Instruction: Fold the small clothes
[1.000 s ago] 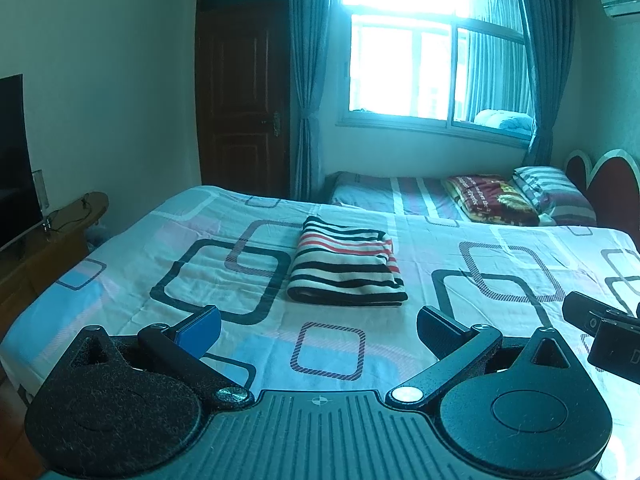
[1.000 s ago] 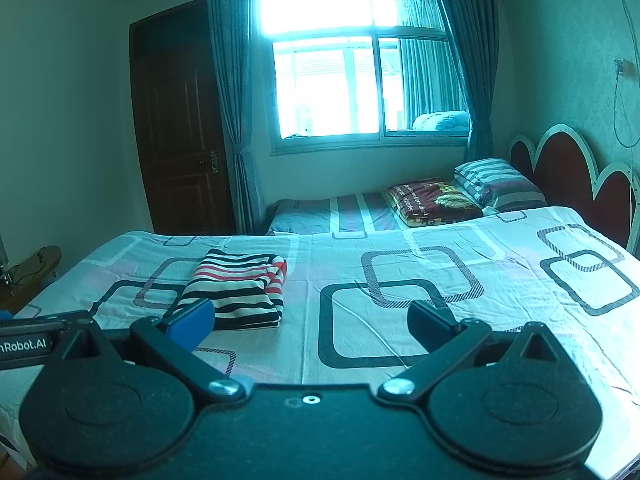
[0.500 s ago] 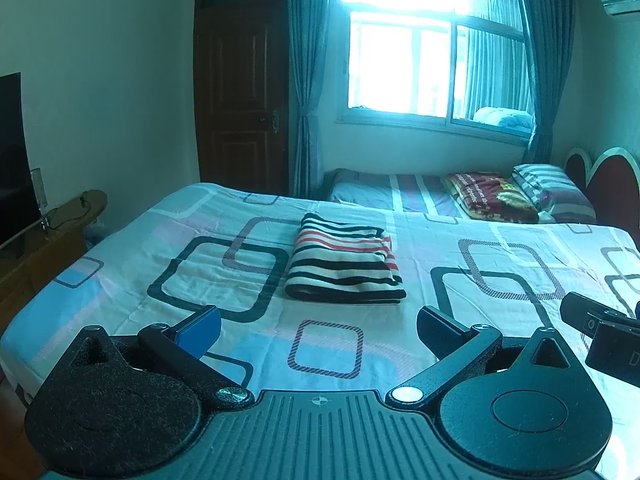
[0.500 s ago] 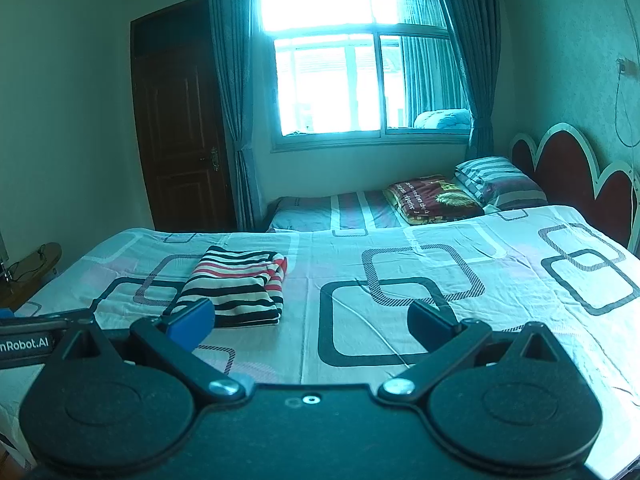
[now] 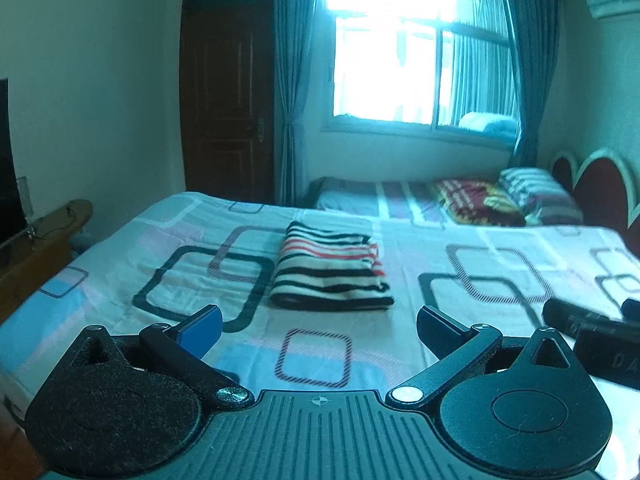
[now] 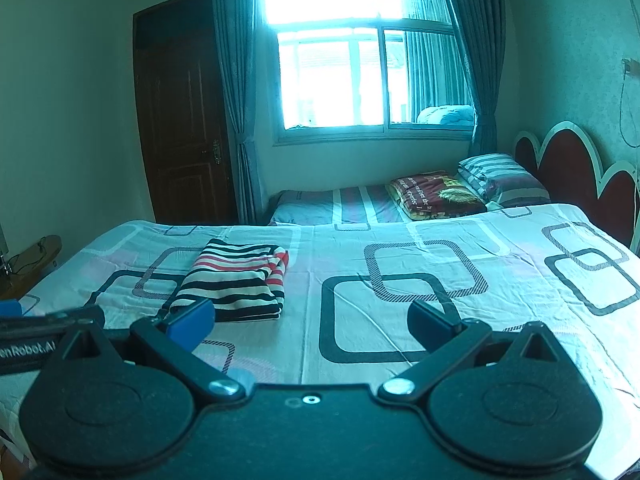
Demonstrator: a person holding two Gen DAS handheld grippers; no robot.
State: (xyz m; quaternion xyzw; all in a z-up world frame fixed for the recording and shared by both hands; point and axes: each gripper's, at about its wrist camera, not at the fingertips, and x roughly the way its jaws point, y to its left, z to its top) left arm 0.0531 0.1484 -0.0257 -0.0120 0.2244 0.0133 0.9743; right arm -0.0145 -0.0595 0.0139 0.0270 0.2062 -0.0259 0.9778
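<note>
**A:** How do the two tools stand?

**B:** The left tool [image 5: 318, 322] has its fingers spread wide with nothing between them, a blue pad [image 5: 202, 322] on one finger and a dark pad on the other. The right tool [image 6: 308, 322] is spread just as wide and is empty too. Both hang above the near edge of the bed [image 6: 400, 248], apart from the cloth.

**A:** Do they see each other?

**B:** Yes. In the left wrist view the right tool's black body shows at the right edge; in the right wrist view the left tool's body shows at the left edge, with partly cut-off white lettering on it.

**A:** And the garment?

**B:** The striped garment [image 5: 330, 270] lies folded into a neat rectangle on the bed sheet, black, white and red stripes, well ahead of both tools. From the left wrist it sits about centre; from the right wrist it sits left of centre, its near corner hidden behind that tool's blue pad.

**A:** Beyond that?

**B:** The sheet bears rounded square outlines. Past the bed is a lower striped mattress [image 6: 340, 204] with a dark red pillow [image 6: 436, 194] and a striped pillow [image 6: 500, 178], a red scalloped headboard [image 6: 568, 168] to the right, a bright window [image 6: 372, 72] with teal curtains, and a dark wooden door [image 6: 180, 120] on the left.
</note>
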